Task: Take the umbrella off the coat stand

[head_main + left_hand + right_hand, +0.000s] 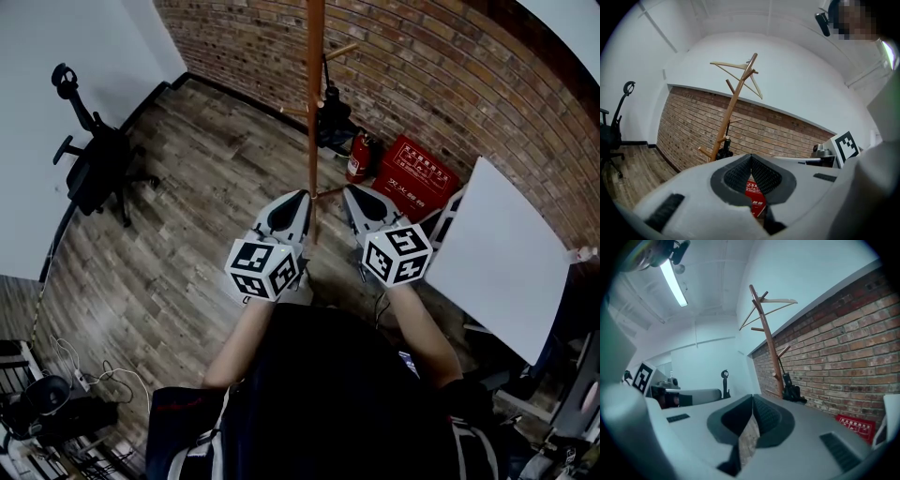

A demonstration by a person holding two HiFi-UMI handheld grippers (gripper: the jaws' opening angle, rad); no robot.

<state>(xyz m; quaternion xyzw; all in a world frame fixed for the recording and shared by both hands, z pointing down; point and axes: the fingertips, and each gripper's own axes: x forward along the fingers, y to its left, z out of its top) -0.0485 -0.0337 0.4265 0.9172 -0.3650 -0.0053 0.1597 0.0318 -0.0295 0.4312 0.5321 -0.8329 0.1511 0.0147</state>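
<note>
Item 1. Coat stand (315,94): a wooden pole with angled pegs that stood on the plank floor (187,216) close to the brick wall (450,75). In both gripper views it rose ahead of the jaws, with a bare wooden hanger (736,70) hooked at its top.

Item 2. Umbrella (330,112): black and folded, it hung low on the stand from a lower peg on the side toward the wall. Its lower end was down near the foot of the pole. No gripper touched it, and it was well apart from both.

Item 3. Left gripper (302,197): it was held just left of the pole in the head view. The jaws were together with their tips meeting, and nothing was between them.

Item 4. Right gripper (347,189): it was held just right of the pole. The jaws were together and carried nothing.

Item 5. Fire extinguisher (359,157): red, it stood by the wall just beside a red box (415,175).

Item 6. Office chair (94,159): black, it stood at the far left near the white wall.

Item 7. White panel (497,253): flat, it lay to the right of the person.
</note>
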